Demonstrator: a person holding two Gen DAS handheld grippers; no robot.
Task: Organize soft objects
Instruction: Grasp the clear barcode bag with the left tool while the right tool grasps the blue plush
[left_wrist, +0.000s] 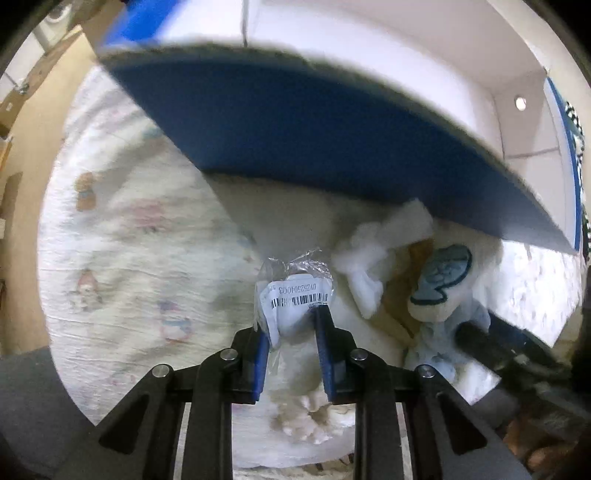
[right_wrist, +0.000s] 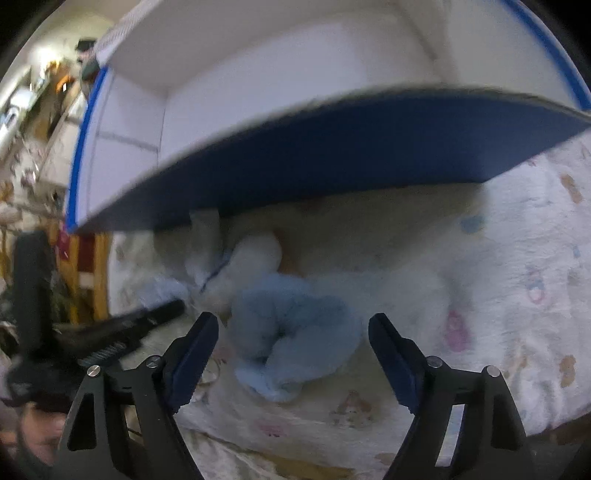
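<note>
A pale quilted bedspread printed with small pastel teddy bears (left_wrist: 122, 236) fills most of both views. Lying on it is a large box with a blue outside and white inside (left_wrist: 314, 140), its open side turned toward the cameras and its near blue flap (right_wrist: 332, 155) reaching over the toys in front of it. On the bedspread just under that flap lies a fluffy white plush toy with a light blue embroidered patch (left_wrist: 441, 277) — the right wrist view shows its light blue plush part (right_wrist: 291, 332) nearest the camera. Beside the plush, away from the box's right wall, sits a small white soft item in a clear plastic bag with a barcode sticker (left_wrist: 295, 295).

The left gripper (left_wrist: 293, 332) has its blue-padded fingers (left_wrist: 327, 347) pinched narrowly onto the bagged item's lower end. The right gripper (right_wrist: 293, 332) stands wide apart above the light blue plush part, its pads on either side and gripping nothing; contact cannot be told through the blur.
</note>
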